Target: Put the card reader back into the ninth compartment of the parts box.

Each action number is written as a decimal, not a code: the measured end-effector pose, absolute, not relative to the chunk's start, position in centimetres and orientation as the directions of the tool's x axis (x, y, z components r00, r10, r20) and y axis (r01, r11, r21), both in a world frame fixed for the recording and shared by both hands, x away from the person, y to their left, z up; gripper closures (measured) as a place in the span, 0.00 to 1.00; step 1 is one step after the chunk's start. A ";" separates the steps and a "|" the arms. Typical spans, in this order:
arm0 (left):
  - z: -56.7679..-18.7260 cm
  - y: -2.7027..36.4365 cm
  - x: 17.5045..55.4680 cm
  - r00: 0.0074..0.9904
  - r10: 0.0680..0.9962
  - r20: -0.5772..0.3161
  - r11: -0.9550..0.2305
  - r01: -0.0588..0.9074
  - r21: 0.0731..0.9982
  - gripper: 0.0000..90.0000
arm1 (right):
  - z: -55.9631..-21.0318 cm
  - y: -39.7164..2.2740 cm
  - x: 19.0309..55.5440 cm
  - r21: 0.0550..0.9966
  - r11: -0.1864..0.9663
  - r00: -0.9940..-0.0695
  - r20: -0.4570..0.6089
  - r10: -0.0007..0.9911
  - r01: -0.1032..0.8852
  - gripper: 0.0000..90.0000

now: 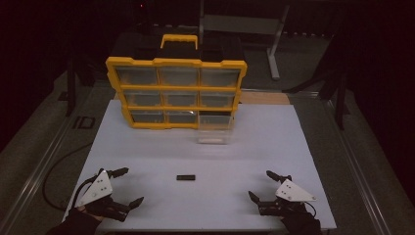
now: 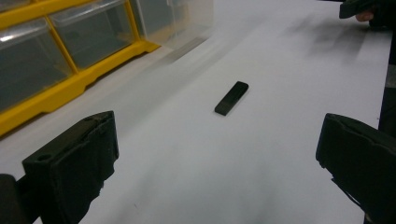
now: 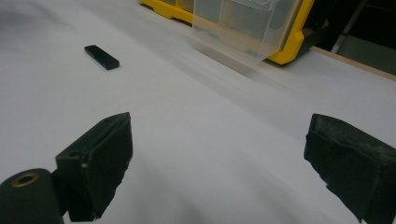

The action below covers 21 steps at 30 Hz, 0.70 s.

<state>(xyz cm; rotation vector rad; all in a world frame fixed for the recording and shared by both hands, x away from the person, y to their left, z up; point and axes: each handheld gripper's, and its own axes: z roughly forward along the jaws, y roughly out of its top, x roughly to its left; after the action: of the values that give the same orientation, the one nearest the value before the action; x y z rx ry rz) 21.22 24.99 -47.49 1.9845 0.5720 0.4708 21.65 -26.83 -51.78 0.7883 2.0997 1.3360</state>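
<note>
While both jaws gape | flat black bar (image 1: 186, 177) on matte white board (image 1: 161, 152) | clear drawer (image 1: 214, 130)

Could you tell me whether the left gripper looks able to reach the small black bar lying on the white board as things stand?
Probably yes. The left gripper is open, and bare white board lies between it and the small black bar, nothing standing in the way.

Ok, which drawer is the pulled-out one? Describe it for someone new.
Find the yellow organizer at the back of the white table. At its bottom right corner a clear drawer juts toward the person. Its eight neighbours sit flush in the frame.
</note>
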 end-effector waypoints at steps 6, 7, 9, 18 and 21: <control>-45.8 24.5 22.0 0.832 0.547 0.085 -0.428 0.191 0.883 0.00 | -51.7 -26.8 21.6 0.921 0.339 -0.695 -0.117 0.710 0.191 0.09; -45.6 24.4 22.1 0.833 0.546 0.088 -0.431 0.189 0.882 0.00 | -51.7 -26.8 21.6 0.921 0.339 -0.695 -0.118 0.709 0.189 0.09; -45.2 24.2 22.3 0.838 0.538 0.093 -0.439 0.184 0.880 0.00 | -51.7 -26.8 21.6 0.921 0.341 -0.696 -0.119 0.708 0.189 0.09; -43.9 23.2 23.4 0.854 0.505 0.125 -0.472 0.153 0.868 0.00 | -51.7 -26.8 21.6 0.923 0.337 -0.698 -0.117 0.706 0.186 0.09; -43.2 22.7 24.0 0.864 0.484 0.139 -0.497 0.140 0.856 0.00 | -51.7 -26.7 21.5 0.922 0.340 -0.700 -0.119 0.704 0.185 0.09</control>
<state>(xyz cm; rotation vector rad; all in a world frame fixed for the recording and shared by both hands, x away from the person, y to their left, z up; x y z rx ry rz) 24.02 22.67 -43.23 2.0749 0.4537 0.4527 21.55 -26.75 -51.67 0.7754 2.1012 1.3494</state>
